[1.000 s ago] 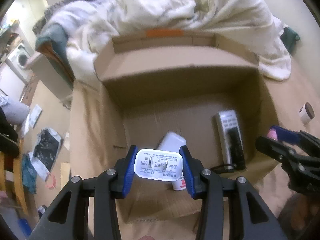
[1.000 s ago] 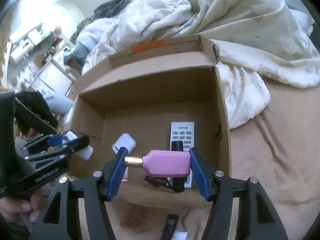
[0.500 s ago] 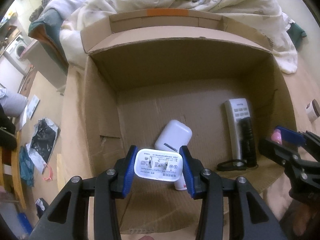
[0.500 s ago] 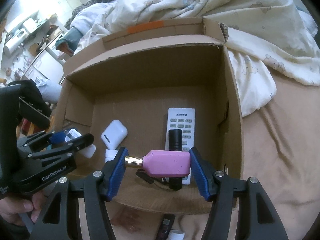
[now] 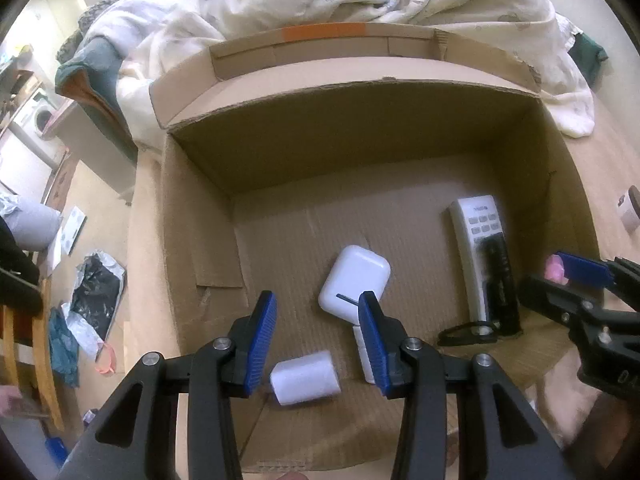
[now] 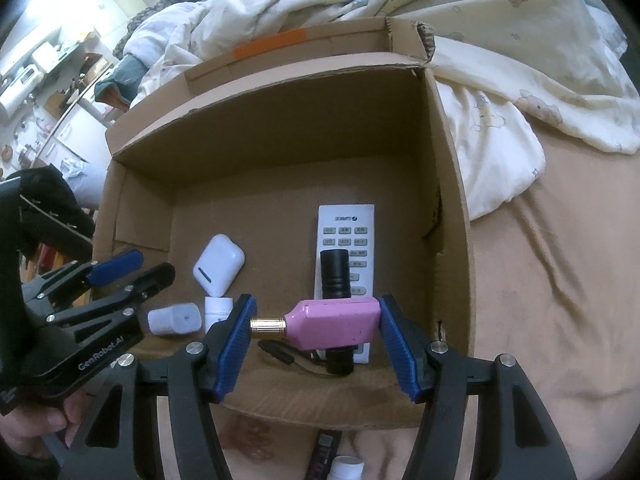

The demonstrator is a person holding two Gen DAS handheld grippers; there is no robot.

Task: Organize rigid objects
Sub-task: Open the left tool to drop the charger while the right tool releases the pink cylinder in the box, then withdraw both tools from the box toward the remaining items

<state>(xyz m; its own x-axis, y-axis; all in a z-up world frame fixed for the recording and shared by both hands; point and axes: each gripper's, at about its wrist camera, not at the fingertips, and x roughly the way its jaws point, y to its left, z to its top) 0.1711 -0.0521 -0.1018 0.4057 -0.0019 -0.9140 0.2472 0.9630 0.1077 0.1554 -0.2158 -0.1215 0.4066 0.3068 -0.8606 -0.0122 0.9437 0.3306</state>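
Inside the open cardboard box (image 5: 192, 240), the white plug adapter (image 5: 304, 378) lies nearest; the white earbud case (image 5: 354, 280) behind it, the white remote control (image 5: 476, 240) right, the black cylindrical flashlight (image 5: 498, 280) on it.

Soft indoor light, shadowed box interior (fisheye-bent edges, dark corner vignetting).

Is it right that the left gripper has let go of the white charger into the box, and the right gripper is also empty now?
Not quite. The right gripper is shut on the pink bottle, as the right wrist view shows. The left gripper is open, and the white charger lies in the box.
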